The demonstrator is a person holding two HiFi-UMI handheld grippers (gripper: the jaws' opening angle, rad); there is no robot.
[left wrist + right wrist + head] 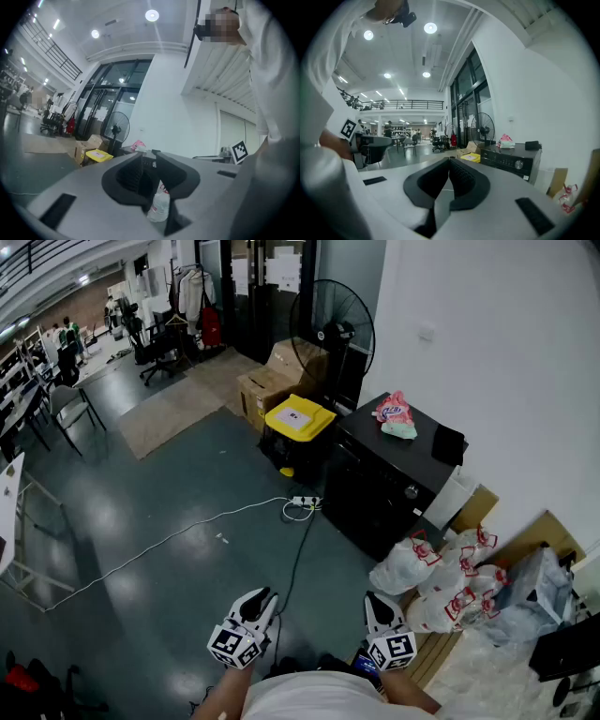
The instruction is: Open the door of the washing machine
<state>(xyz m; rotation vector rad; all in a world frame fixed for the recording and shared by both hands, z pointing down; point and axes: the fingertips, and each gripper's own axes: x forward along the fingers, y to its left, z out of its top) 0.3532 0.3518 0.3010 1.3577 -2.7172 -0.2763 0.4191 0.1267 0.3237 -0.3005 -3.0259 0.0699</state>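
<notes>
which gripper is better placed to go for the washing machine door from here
Right. The right gripper is on the same side as the washing machine, and its view shows the machine's front ahead. The left gripper is farther from it. Both are well short of the door.

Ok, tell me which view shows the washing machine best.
The head view: the whole washing machine shows from above, top and front. The right gripper view shows only its upper part and control panel. The left gripper view hides most of it behind the fingers.
</notes>
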